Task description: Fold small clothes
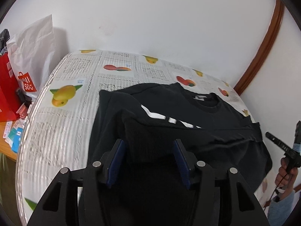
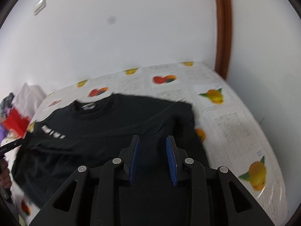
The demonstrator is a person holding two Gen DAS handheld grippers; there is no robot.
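Observation:
A black sweatshirt (image 1: 197, 116) with white lettering lies on the round table, neck toward the wall; it also shows in the right wrist view (image 2: 105, 124). A sleeve is folded across its front. My left gripper (image 1: 148, 143) is open, its blue pads on either side of a raised fold of black cloth, not closed on it. My right gripper (image 2: 152, 141) is open just above the shirt's right side, with nothing between its pads. The right gripper also appears at the far right of the left wrist view (image 1: 282, 145).
The table (image 1: 75, 101) wears a shiny cover printed with text and fruit. A white wall stands behind it, with a brown door frame (image 1: 263, 43) at the right. Red and white shopping bags (image 1: 24, 71) and clutter sit left of the table.

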